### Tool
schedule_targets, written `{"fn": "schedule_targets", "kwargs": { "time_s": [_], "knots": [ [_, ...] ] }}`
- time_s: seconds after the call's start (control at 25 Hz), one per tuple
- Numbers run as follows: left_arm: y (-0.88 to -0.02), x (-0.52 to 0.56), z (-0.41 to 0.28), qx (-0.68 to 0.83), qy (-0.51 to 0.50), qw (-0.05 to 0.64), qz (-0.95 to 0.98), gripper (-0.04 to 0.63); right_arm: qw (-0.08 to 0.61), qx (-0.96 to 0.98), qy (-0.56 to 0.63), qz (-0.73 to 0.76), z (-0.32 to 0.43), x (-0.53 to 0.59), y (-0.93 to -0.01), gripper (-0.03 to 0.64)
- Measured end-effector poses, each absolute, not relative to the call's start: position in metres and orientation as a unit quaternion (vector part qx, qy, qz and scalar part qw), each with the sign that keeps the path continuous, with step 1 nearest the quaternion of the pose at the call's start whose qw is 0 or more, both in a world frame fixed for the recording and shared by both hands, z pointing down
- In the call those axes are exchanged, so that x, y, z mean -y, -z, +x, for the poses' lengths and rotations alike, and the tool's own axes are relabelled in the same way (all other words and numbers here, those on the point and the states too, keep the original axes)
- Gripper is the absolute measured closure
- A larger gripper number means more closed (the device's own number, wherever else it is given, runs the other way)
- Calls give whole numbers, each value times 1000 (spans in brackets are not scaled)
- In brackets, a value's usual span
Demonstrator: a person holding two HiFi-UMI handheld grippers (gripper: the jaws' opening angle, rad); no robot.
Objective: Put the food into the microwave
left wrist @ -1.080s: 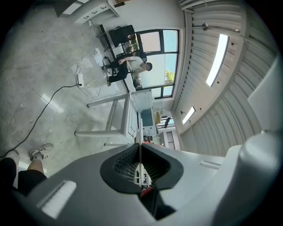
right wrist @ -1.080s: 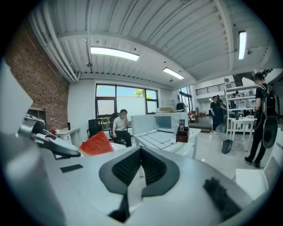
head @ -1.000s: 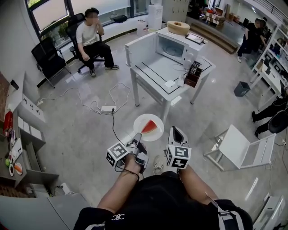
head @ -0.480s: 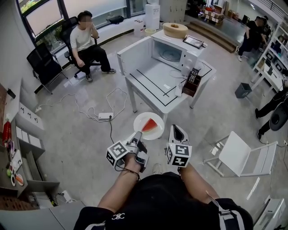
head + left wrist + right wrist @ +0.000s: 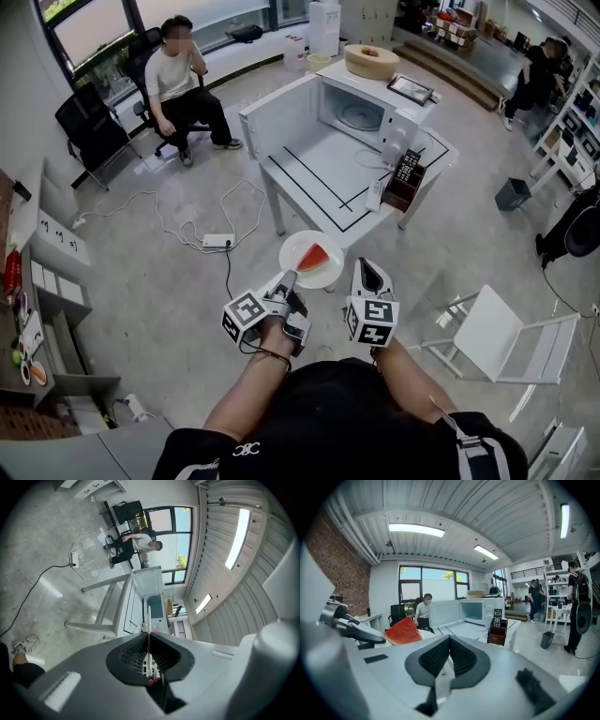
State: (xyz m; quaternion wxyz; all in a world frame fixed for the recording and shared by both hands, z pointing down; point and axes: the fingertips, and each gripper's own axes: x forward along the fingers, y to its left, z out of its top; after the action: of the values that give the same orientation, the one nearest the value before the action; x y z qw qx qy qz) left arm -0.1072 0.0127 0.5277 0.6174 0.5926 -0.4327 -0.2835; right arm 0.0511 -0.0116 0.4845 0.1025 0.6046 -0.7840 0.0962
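A red watermelon slice [image 5: 314,256] lies on a white plate [image 5: 298,249] held out over the floor, just short of the white table [image 5: 323,180]. My left gripper [image 5: 289,279] is shut on the plate's near rim; in the left gripper view the plate [image 5: 148,629] shows edge-on between the jaws. My right gripper [image 5: 369,270] hovers beside the plate, shut with nothing in it. The white microwave [image 5: 364,110] stands on the table's far side, its door [image 5: 277,114] swung wide open to the left. The right gripper view shows the slice [image 5: 404,631] and the microwave [image 5: 477,610] ahead.
A brown holder with a remote [image 5: 405,175] stands at the table's right edge. A round cake [image 5: 370,59] and a tablet [image 5: 412,87] rest on the microwave. A power strip with cables [image 5: 217,241] lies on the floor. A white folding chair [image 5: 492,323] stands right; a person [image 5: 183,80] sits at back left.
The table and microwave have come closer and lower in the head view as I walk toward them. The plate stays in my left gripper; both grippers keep their pose.
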Motion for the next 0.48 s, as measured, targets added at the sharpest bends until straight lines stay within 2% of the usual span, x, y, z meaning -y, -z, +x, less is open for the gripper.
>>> {"fn": "schedule_targets", "kwargs": {
  "time_s": [0.48],
  "knots": [
    [-529,37,-78,441,285,609,594,571,100,792,-97,594,78,62,-491,609]
  ]
}}
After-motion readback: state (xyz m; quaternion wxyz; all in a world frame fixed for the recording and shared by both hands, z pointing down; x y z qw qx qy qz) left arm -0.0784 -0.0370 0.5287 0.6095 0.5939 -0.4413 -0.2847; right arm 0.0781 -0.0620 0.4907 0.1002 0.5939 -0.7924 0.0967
